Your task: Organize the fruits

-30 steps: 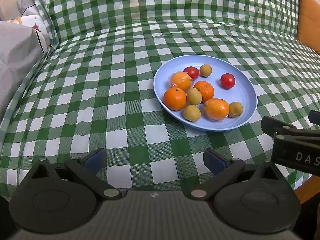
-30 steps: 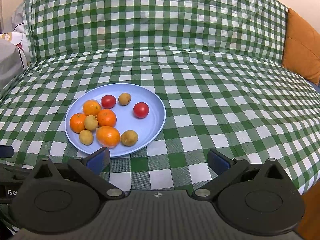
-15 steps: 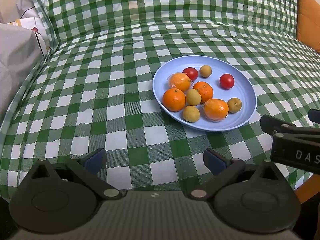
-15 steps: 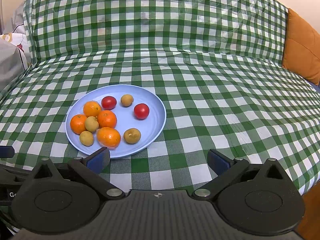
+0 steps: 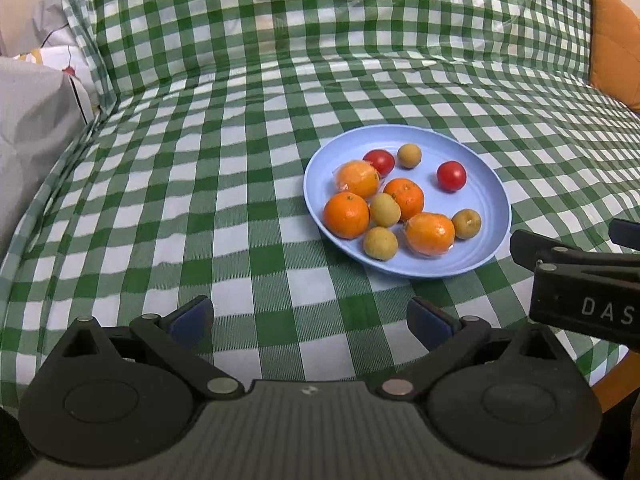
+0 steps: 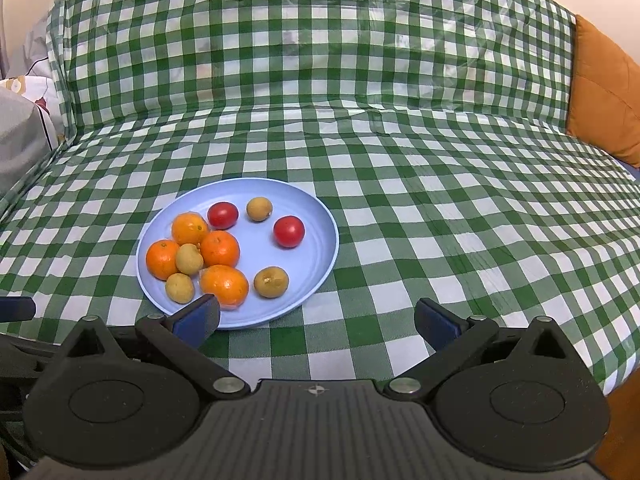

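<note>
Orange cushion (image 6: 604, 92) beyond checked cloth (image 6: 420, 184)

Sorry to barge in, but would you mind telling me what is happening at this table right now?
A person holds two handheld grippers over a green checked tablecloth, about to sort fruit. The left gripper and the right gripper are both open and empty, short of a blue plate. All the fruit sits on the plate: four oranges, two of them in clear wrap, two red tomatoes and four small brown fruits. Nothing has been picked up yet.
</note>
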`<state>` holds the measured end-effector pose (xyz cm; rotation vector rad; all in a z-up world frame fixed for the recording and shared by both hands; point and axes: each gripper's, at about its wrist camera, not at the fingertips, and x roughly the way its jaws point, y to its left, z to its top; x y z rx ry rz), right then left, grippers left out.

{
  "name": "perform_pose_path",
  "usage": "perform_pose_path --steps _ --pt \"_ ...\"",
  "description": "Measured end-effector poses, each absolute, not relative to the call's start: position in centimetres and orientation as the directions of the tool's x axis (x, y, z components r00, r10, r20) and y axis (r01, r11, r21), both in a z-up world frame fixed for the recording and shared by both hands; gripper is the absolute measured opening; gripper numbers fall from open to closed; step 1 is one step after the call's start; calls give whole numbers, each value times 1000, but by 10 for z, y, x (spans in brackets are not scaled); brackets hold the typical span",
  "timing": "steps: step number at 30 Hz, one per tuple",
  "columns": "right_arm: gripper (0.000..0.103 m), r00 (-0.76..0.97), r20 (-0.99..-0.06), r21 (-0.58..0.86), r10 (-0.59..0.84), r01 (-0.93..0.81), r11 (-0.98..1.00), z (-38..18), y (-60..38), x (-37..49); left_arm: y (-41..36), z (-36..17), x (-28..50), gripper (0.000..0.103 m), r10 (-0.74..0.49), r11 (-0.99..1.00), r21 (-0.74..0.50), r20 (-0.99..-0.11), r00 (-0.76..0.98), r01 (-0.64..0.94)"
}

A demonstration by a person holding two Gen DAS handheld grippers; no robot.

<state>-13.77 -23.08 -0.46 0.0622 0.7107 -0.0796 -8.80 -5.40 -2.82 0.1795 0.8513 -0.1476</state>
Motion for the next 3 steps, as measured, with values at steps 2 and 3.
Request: perform_pose_path --steps 2,3 --pt "102 766 -641 43 -49 100 994 -2 -233 -135 -55 -27 -87 103 -61 974 97 -754 654 203" --pt "102 773 -632 52 -50 107 993 -1 -239 -133 -55 -27 -86 103 -62 975 95 -755 653 202"
